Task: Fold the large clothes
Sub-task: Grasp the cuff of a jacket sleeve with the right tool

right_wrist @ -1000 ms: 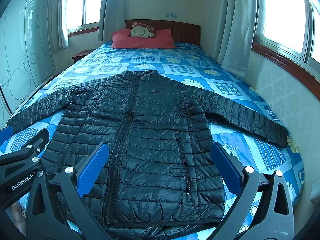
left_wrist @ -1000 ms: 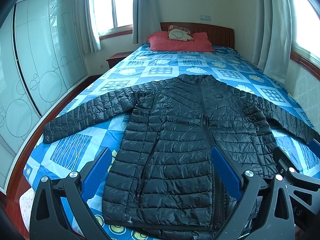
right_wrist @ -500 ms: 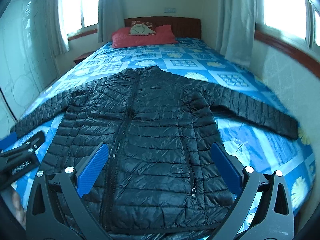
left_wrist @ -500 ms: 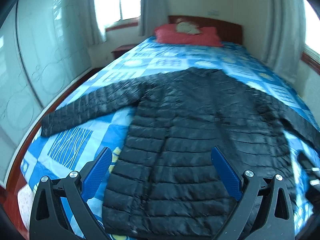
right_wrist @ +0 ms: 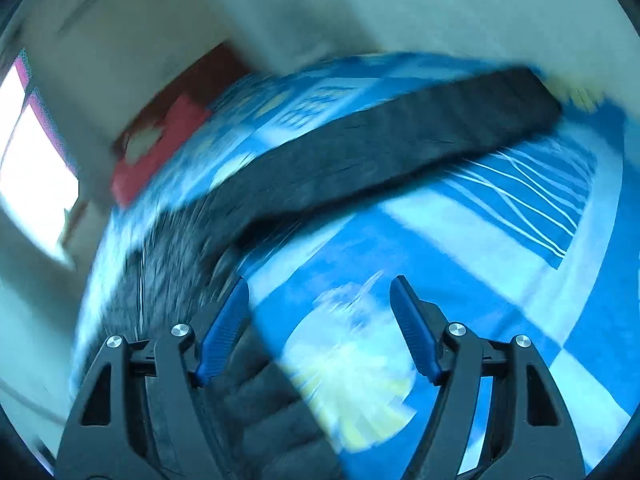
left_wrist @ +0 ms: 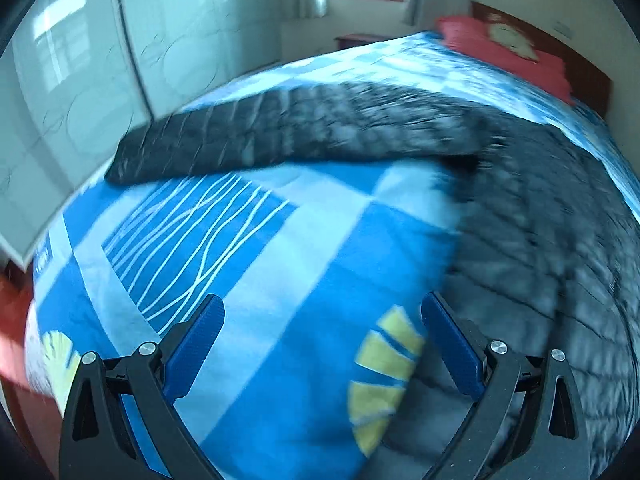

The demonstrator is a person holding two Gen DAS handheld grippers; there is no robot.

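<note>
A black quilted puffer jacket (left_wrist: 552, 224) lies spread flat on the bed, and both views are blurred. In the left wrist view its sleeve (left_wrist: 280, 136) stretches to the left across the upper middle. My left gripper (left_wrist: 322, 332) is open over bare bedspread just left of the jacket's side edge, with nothing between its blue pads. In the right wrist view the other sleeve (right_wrist: 400, 152) runs up to the right. My right gripper (right_wrist: 320, 312) hovers over bedspread beside the jacket body (right_wrist: 172, 264), its jaws closing with only bedspread showing between them.
The bed carries a blue patterned bedspread (left_wrist: 248, 240) and red pillows (left_wrist: 500, 44) by a wooden headboard. Frosted sliding wardrobe doors (left_wrist: 80, 92) stand along the left side. A bright window (right_wrist: 28, 172) and pale walls show in the tilted right wrist view.
Both grippers dropped closer to the bed and swung outward, left toward the left sleeve, right toward the right sleeve. The right view rolled strongly and its jaws narrowed. The jacket lies as before.
</note>
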